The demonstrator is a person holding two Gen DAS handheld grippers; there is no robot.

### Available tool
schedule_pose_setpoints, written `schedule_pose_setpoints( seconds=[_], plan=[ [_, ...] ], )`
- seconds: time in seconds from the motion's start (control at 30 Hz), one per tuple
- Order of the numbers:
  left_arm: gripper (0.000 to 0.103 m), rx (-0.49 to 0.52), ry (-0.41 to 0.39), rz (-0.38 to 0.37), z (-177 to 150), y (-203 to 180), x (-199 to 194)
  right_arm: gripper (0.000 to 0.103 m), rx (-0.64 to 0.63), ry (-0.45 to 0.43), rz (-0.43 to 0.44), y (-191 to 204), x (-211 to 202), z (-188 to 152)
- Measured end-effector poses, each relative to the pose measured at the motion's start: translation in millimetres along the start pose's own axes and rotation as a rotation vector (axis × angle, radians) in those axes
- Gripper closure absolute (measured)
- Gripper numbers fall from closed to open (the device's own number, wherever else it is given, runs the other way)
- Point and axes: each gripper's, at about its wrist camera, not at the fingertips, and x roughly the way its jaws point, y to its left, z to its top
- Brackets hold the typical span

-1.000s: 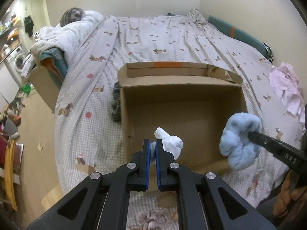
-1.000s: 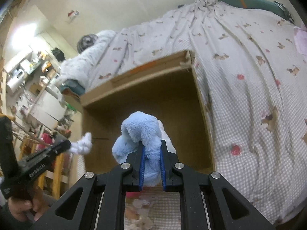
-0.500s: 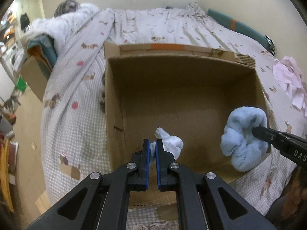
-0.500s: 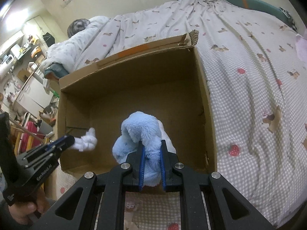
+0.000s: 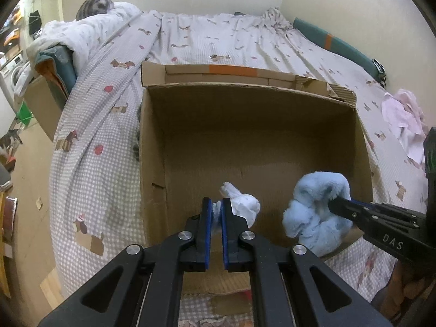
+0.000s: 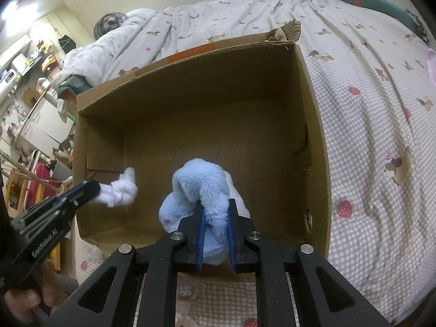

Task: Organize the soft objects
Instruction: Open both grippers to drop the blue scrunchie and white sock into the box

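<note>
A bed [image 5: 234,41] dressed in a checked sheet with small printed dogs and strawberries fills the room, and on it sits one open cardboard box [image 5: 152,163], its bare brown floor showing. Left of the box, a rumpled white quilt [image 5: 90,35] is heaped at the bed's edge; to the right of the box lies one pink cloth [image 5: 403,125] on the sheet.

Two soft things are in play, one per gripper. The left gripper [image 5: 215,207] is clenched on a small white sock [image 5: 242,204], which hangs over the near part of the box's inside, towards the box's left wall as the right wrist view shows it [image 6: 120,190]. The right gripper [image 6: 215,215] is clamped on a fluffy light-blue plush [image 6: 199,190], its blue pads pressed into the pile; the plush hangs above the box's near edge, to the right of the sock (the two are apart, not touching). A hand [image 6: 24,302] shows at the lower left of the right wrist view, holding the left gripper's handle.

Compared with a second ago, both grippers have come down towards the box: the box fills far more of each view now, and its floor, then partly hidden by the far flap, lies open to sight. Both grips are unchanged.
</note>
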Motion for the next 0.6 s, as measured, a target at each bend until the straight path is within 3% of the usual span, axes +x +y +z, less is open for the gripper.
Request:
schedule_pose_setpoints(
  seconds=[0.17,0.33,0.5,0.53,0.6],
  plan=[
    [0.095,-0.010,-0.015,0.013,0.9,1.3,-2.2,0.088,-0.011,0.000,-0.002,3.1,-0.4,-0.9],
    [0.083,0.019,-0.002,0.022,-1.0,-5.9,-1.7,0.087,0.000,0.001,-0.004,1.5,0.6,0.0],
    [0.047,0.030,-0.026,0.030,-0.4,-8.1,-7.4,0.083,0.005,-0.004,0.007,1.4,-0.3,0.7],
    [0.045,0.035,-0.040,0.041,0.1,-8.7,-9.8,0.079,0.004,-0.008,0.009,0.8,-0.7,0.6],
    [0.043,0.040,-0.063,0.058,2.1,-8.7,-14.2,0.059,0.013,-0.018,0.013,-0.8,-2.8,1.0]
  ],
)
